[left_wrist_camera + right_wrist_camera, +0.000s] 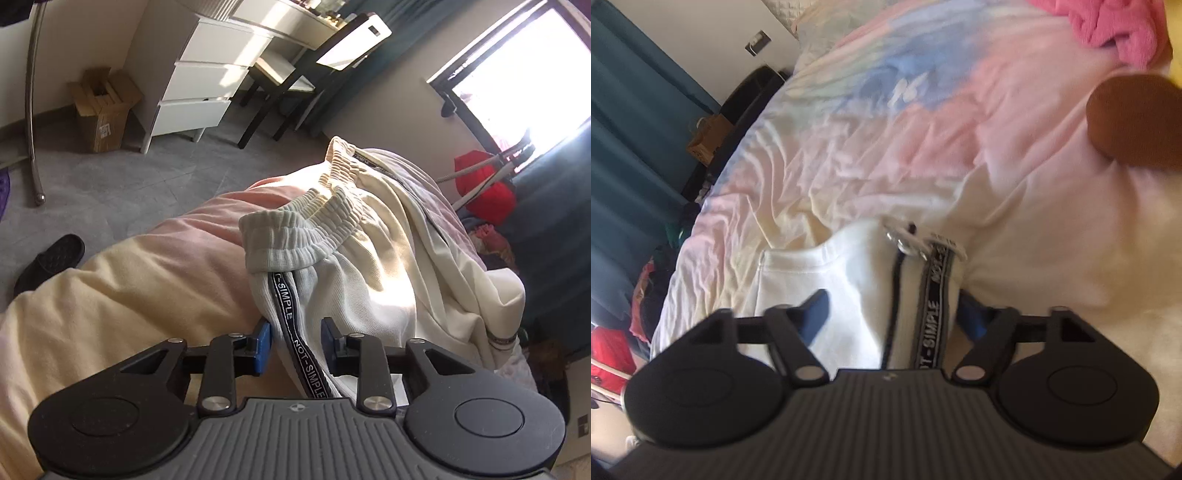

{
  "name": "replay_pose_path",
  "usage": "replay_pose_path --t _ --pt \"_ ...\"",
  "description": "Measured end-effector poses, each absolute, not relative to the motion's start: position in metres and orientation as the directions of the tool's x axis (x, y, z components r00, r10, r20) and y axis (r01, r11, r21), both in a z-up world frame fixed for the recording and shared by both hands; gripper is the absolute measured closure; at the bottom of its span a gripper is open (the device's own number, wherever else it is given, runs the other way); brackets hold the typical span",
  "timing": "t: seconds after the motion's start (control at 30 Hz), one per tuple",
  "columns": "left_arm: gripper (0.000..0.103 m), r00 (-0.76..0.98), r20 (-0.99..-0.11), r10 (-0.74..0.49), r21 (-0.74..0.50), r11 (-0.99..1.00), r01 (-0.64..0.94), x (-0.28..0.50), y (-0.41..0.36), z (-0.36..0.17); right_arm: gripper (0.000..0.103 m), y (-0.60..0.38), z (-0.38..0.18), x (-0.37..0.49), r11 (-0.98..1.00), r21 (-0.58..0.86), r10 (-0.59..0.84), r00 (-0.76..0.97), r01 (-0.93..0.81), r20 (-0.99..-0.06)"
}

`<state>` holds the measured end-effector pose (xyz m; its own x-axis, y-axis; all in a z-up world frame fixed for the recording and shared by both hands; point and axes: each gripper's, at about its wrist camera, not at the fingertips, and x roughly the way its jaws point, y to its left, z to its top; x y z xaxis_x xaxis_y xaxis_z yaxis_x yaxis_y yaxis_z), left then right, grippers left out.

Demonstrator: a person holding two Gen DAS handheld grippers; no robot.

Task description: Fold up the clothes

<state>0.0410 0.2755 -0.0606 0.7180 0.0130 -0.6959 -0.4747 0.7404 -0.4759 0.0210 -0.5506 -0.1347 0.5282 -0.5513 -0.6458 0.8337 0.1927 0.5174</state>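
- While the pastel bedspread (923, 122) fills most of both views, the white trousers (373, 266) lie bunched on it near the bed's edge, elastic waistband (332, 206) heaped at the far end in the left wrist view.
- Down one side runs a black lettered stripe (295, 332); in the right wrist view the same trim (932, 302) ends at a hem with a small metal clasp (905, 240).
- Left gripper (295, 338): jaws stand partly apart with the striped seam lying loose between them, pads not pressing on it.
- Right gripper (894, 306): jaws stand wide astride the hem end of the cloth, again with no pinch visible; this view is blurred.
- Judged step: the garment looks let go at both ends, a fold just laid or a fresh grip being sought; it is far from a neat stack.
- Next move, as I judge it, calls for each gripper to close on a clean edge, one toward the waistband and one at the hem, then draw the cloth flat before doubling it over.
- Beyond the bed, a white drawer unit (199, 85) and cardboard box (103, 110) stand on the floor.
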Motion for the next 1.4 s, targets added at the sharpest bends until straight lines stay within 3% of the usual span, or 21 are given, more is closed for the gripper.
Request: replay_pose_path --t 0.1,0.17,0.27,0.4,0.6,0.93,1.27,1.4 --pt "0.015 0.736 -0.664 0.13 -0.315 0.844 -0.433 0.034 0.252 -0.039 0.013 -0.537 -0.108 0.024 0.292 0.456 -0.643 0.526 0.841 -0.557" --pt "0.009 0.768 -0.62 0.163 -0.24 0.892 -0.383 0.028 0.234 -0.026 0.013 -0.52 -0.085 0.029 0.413 0.399 -0.68 0.569 0.819 -0.463" --pt "0.001 0.796 -0.586 0.152 -0.173 0.936 -0.306 0.026 0.201 -0.013 0.013 -0.497 -0.061 0.033 0.583 0.403 -0.613 0.708 0.705 -0.352" --pt "0.0 0.833 -0.544 0.097 -0.132 0.971 -0.199 0.035 0.145 -0.004 0.013 -0.464 -0.043 0.037 0.731 0.42 -0.456 0.843 0.538 -0.286" --pt "0.0 0.853 -0.52 -0.039 -0.122 0.992 -0.029 0.066 0.05 -0.01 0.013 -0.412 -0.035 0.046 0.843 0.401 -0.254 0.922 0.359 -0.292" --pt "0.0 0.856 -0.496 -0.149 0.028 0.982 0.187 0.217 -0.121 -0.039 0.013 -0.379 -0.047 0.073 0.877 0.348 -0.233 0.927 0.331 -0.294" --pt "0.001 0.84 -0.542 0.024 0.217 0.97 0.113 0.403 -0.235 -0.103 0.013 -0.395 -0.09 0.122 0.822 0.383 -0.289 0.888 0.422 -0.357" --pt "0.011 0.817 -0.567 0.108 0.227 0.973 0.029 0.454 -0.241 -0.127 0.013 -0.4 -0.105 0.141 0.82 0.389 -0.286 0.889 0.42 -0.357"
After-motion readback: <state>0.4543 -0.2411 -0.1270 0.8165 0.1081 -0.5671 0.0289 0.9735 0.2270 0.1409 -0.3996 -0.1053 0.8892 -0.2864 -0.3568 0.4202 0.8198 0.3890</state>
